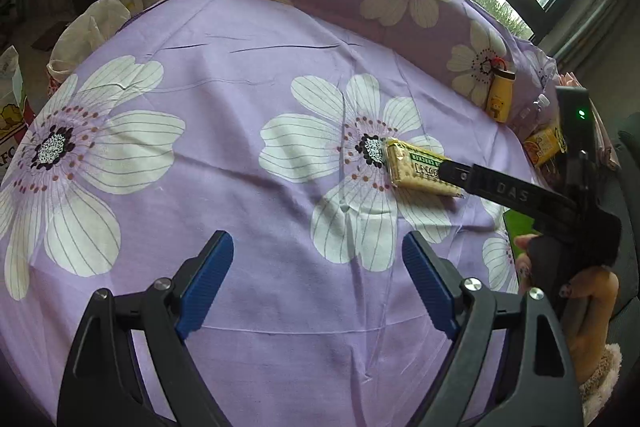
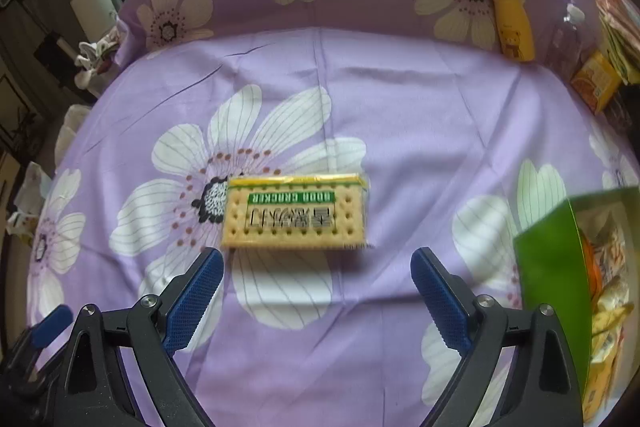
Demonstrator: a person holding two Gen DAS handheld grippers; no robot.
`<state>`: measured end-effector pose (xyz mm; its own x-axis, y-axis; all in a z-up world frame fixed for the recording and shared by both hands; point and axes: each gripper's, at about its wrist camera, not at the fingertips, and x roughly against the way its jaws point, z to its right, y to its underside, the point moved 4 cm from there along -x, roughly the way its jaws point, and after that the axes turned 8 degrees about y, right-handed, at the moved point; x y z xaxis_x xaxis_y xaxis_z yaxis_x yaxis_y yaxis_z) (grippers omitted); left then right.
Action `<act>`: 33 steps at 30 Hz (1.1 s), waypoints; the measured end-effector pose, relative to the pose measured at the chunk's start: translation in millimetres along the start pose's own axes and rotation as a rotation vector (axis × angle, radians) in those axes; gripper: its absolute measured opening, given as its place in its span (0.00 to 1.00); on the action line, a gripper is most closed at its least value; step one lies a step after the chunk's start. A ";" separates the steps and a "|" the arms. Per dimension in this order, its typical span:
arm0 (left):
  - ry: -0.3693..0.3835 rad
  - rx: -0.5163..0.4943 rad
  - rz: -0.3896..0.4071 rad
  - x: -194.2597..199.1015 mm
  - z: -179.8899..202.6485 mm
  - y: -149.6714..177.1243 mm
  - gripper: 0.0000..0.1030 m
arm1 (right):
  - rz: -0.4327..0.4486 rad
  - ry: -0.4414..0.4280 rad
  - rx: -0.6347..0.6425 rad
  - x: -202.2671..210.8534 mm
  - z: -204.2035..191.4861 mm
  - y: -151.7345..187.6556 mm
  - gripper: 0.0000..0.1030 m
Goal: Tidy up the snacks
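Observation:
A soda cracker pack, yellow with a green label, lies flat on the purple flowered cloth. My right gripper is open, its blue pads just short of the pack on either side. In the left wrist view the pack lies mid-right and the right gripper's black body reaches over it from the right. My left gripper is open and empty over the bare cloth, well short of the pack.
A green box holding several snack packets stands at the right. A yellow bear-print tube leans on the flowered cushion at the back. An orange box sits at the far right edge. Bags stand off the left edge.

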<state>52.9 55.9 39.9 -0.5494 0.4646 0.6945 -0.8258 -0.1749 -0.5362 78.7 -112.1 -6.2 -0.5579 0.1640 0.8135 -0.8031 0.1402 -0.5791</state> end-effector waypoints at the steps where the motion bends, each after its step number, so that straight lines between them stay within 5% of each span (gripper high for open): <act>1: -0.001 0.001 0.005 2.3 -1.2 -0.9 0.84 | -0.019 -0.016 0.001 -6.5 -5.2 -6.5 0.92; 4: -0.004 0.005 0.029 9.9 -4.6 -3.5 0.84 | -0.121 -0.074 -0.021 -25.8 -18.7 -20.4 0.92; 10: 0.024 0.032 0.015 10.2 -8.9 -4.2 0.84 | -0.131 0.081 0.059 -53.1 -31.5 -32.4 0.92; 16: 0.020 0.027 0.014 9.6 -7.3 -4.7 0.84 | -0.154 0.115 0.062 -64.7 -32.6 -28.7 1.00; 33: 0.025 0.030 -0.025 0.9 -7.7 -1.9 0.84 | -0.149 -0.015 0.114 -61.7 -28.9 -16.1 0.99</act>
<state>54.9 63.4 37.9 -0.5256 0.4902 0.6953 -0.8428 -0.1885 -0.5042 132.1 -96.3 -48.7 -0.4336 0.1351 0.8909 -0.8950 0.0502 -0.4432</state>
